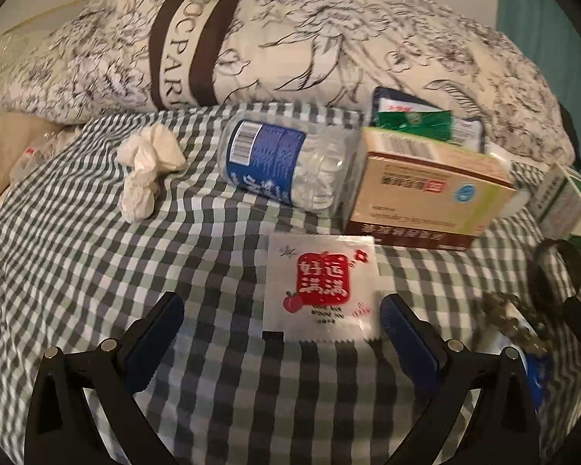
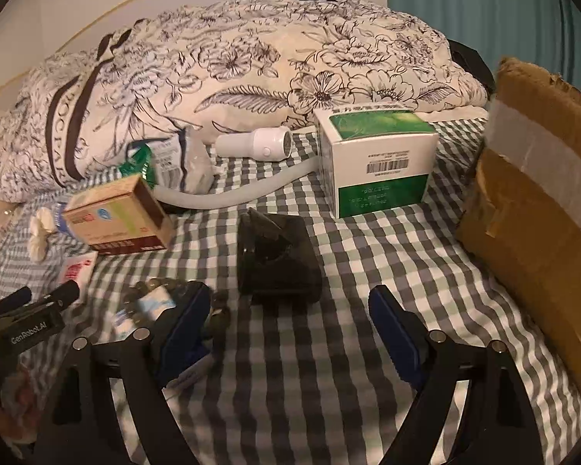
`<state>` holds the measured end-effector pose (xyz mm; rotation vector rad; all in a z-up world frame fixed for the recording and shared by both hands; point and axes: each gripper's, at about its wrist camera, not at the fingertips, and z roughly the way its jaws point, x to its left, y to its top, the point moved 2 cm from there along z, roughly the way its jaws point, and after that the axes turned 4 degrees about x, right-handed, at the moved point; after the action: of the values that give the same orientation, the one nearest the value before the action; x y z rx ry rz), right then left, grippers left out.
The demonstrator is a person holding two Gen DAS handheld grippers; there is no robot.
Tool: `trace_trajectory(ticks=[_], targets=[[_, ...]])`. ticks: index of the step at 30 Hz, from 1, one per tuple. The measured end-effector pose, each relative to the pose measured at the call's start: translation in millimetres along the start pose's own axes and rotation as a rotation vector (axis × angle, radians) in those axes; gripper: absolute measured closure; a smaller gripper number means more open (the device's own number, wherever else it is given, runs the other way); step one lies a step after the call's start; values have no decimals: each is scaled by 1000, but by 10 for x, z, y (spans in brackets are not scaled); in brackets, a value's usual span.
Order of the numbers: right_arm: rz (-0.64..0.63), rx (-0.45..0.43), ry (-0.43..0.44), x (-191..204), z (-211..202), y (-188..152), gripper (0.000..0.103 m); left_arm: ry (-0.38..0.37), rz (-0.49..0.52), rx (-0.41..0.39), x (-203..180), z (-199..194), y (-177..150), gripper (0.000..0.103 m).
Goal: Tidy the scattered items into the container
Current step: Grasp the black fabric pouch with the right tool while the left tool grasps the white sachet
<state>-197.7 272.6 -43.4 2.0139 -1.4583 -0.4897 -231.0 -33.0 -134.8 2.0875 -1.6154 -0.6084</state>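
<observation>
In the left wrist view my left gripper (image 1: 282, 329) stands open just above the checked bedsheet. A white sachet with a red label (image 1: 321, 286) lies flat between and beyond its fingertips, not gripped. Farther off lie a crumpled tissue (image 1: 147, 166), a clear bottle with a blue label (image 1: 286, 162) on its side and a tan medicine box (image 1: 426, 190). In the right wrist view my right gripper (image 2: 290, 321) is open and empty, short of a black object (image 2: 279, 259). The brown cardboard box (image 2: 534, 213) stands at the right edge. A green and white box (image 2: 372, 162) sits behind.
A floral duvet (image 2: 251, 69) is heaped along the back. A white handheld device (image 2: 259, 143) with a grey hose lies in front of it. A string of beads (image 2: 162, 286) and a small packet lie beside my right gripper's left finger. The left gripper's body (image 2: 38, 310) shows at the left.
</observation>
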Motion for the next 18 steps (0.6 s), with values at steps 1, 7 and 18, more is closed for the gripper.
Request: trace_trajectory(ticks=[1,7,18], targets=[[-2,-7,-5,8,48,6,19,-7,-18,11,-1,49,-2,0],[20,-16,15,1,259,103,19,-4,-25,17,-69,193,-8,0],[56,23,26,-54,396,90,55,-79,-78,-38,6,129,27,80]])
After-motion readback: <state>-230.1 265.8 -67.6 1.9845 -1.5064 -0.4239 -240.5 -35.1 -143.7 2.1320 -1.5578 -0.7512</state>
